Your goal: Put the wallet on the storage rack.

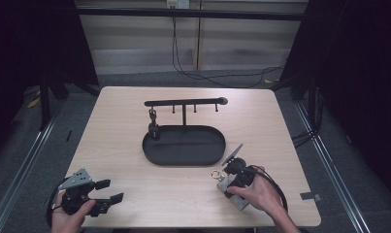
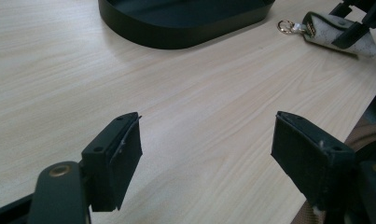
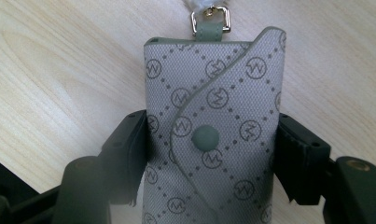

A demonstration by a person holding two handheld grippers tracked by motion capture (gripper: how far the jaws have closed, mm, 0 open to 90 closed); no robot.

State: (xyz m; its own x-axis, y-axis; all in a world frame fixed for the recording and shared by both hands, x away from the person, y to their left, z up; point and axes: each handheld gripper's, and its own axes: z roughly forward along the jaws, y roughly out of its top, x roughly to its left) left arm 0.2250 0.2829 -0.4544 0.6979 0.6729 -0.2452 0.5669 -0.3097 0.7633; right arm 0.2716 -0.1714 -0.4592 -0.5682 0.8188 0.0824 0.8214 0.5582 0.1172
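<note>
A grey patterned key pouch (image 3: 213, 98) with a round snap and a metal ring at its top lies flat on the wooden table. My right gripper (image 3: 211, 135) is shut on it, one pad pressed against each long side. From above, the pouch (image 1: 228, 184) sits under that gripper (image 1: 234, 175), just off the tray's front right. The left gripper view catches the pouch (image 2: 337, 35) far off at top right. My left gripper (image 1: 110, 190) rests at the table's front left, open, with bare wood between its fingers (image 2: 118, 154).
A black oval tray (image 1: 183, 159) stands mid-table with a T-shaped hook rack (image 1: 183, 102) rising from its back rim. A small dark item (image 1: 153, 127) hangs from the rack's left hook. The table's front edge runs close to both hands.
</note>
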